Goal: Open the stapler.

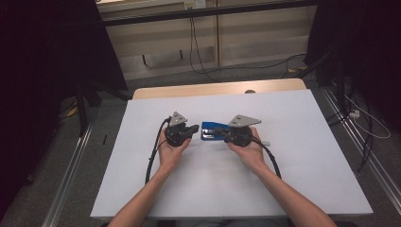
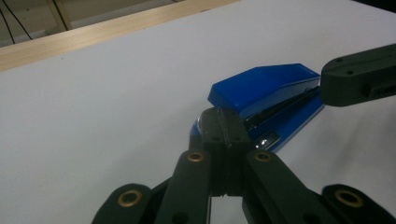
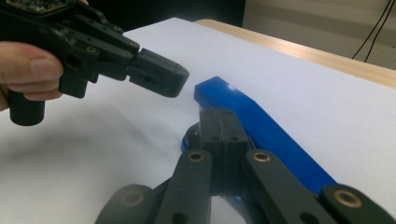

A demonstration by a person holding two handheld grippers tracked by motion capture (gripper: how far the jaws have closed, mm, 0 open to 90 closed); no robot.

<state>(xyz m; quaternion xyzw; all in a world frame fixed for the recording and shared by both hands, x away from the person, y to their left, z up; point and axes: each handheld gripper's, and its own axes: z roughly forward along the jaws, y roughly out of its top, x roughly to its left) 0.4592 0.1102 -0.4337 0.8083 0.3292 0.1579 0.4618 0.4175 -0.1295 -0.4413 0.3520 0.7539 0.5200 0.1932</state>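
Your left gripper [image 2: 223,133] has its two black jaws pressed flat together at the centre bottom of the left gripper view, with nothing between them, and their tips sit just at the near end of a blue stapler [image 2: 271,100] lying on the white table cover [image 2: 102,102]. Whether the tips actually touch the stapler cannot be told. Your right gripper [image 3: 223,128] likewise shows its jaws closed against each other with nothing between them, low in the centre of the right gripper view, held over the other end of the stapler, which runs from mid-frame toward the lower right.

In the high view, the stapler lies flat at the centre of the frame, between your two grippers, the left one just to its left and the right one at its right end. Your left hand [image 1: 169,150] and right hand [image 1: 250,152] grip the tools from below. A bare wooden table edge [image 1: 217,89] shows beyond the cover, toward the top of the frame.
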